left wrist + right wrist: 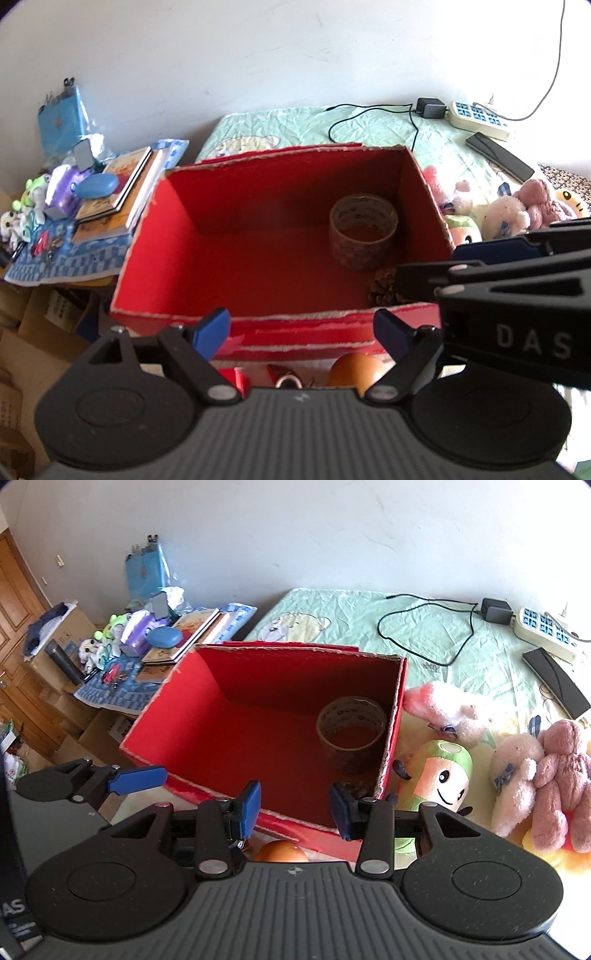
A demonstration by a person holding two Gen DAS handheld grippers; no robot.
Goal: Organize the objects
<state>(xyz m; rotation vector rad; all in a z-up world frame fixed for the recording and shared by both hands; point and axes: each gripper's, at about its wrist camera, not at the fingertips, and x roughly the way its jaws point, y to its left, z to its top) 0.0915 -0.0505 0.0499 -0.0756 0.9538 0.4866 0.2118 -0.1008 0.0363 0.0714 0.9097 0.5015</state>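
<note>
Grippers left [301,334], right [295,806] both spread, empty; right gripper housing reads "DAS".

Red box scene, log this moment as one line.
left gripper: open, empty | right gripper: open, empty | red box: tape roll, pinecone

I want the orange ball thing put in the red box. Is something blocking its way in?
Only the red box's near wall stands between the orange ball and the inside. The box is open on top.
</note>
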